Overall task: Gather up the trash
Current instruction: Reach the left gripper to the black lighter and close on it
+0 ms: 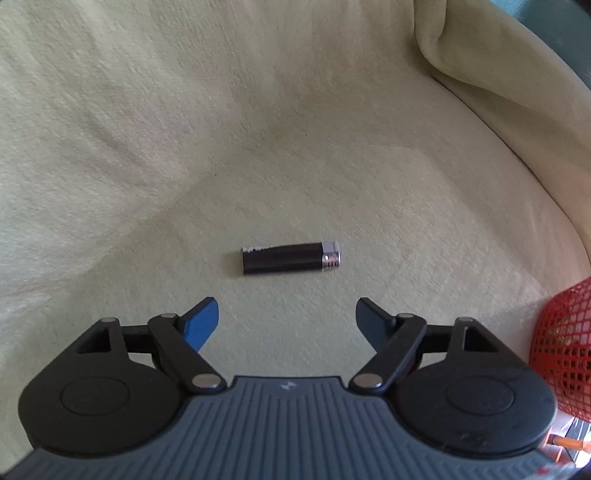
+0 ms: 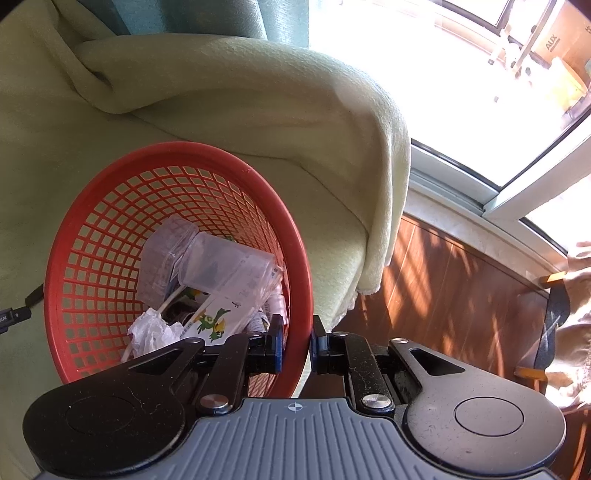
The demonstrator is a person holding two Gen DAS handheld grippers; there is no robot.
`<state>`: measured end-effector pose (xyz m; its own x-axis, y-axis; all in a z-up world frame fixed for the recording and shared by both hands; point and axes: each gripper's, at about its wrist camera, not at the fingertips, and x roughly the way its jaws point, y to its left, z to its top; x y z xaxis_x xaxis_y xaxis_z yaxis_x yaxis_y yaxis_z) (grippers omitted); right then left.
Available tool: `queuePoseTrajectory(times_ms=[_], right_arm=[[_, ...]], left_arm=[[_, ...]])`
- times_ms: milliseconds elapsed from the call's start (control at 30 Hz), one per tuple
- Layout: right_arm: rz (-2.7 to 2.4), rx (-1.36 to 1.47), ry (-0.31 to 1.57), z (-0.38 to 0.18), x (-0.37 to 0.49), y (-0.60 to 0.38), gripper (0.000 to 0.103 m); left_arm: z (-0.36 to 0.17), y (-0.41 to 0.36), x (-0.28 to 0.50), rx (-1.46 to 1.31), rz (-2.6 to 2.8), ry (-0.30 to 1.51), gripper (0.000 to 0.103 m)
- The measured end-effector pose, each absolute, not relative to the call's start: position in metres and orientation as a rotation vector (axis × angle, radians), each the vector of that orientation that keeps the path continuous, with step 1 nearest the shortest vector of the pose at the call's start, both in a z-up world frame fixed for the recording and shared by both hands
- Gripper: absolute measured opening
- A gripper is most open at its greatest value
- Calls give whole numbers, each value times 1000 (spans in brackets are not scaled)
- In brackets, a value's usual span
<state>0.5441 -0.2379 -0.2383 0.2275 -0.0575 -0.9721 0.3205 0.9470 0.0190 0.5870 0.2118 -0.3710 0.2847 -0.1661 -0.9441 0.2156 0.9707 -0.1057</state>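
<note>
A black lighter [image 1: 290, 258] with a silver cap lies on its side on the pale green blanket [image 1: 184, 129], its cap pointing right. My left gripper [image 1: 286, 314] stands open just short of it, fingers spread wider than the lighter and apart from it. In the right wrist view my right gripper [image 2: 297, 341] is shut on the near rim of the red mesh basket [image 2: 110, 184], one finger inside and one outside. The basket holds a clear plastic cup [image 2: 229, 266], crumpled tissue [image 2: 151, 328], a printed carton [image 2: 214, 317] and other wrappers. Part of the basket [image 1: 561, 339] shows at the left view's right edge.
The blanket covers a sofa seat and folds up over an armrest [image 2: 258, 92]. Beyond the sofa's edge is wooden floor [image 2: 443, 277] and a bright window [image 2: 480, 74]. A person's hand and sleeve [image 2: 576, 295] show at the far right. A teal curtain [image 2: 221, 14] hangs behind.
</note>
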Motion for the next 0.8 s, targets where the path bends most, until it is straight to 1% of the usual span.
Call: queuePoseTrajectory(times_ms=[267,800], right_arm=[[-269,237,1327,-237,546,-241,10],[-279,223,1328,-238,548,-243,11]], left_arm=[[-392,205,607,38,-261,1263,84],[-418,185,627,66,-226,1266,84]])
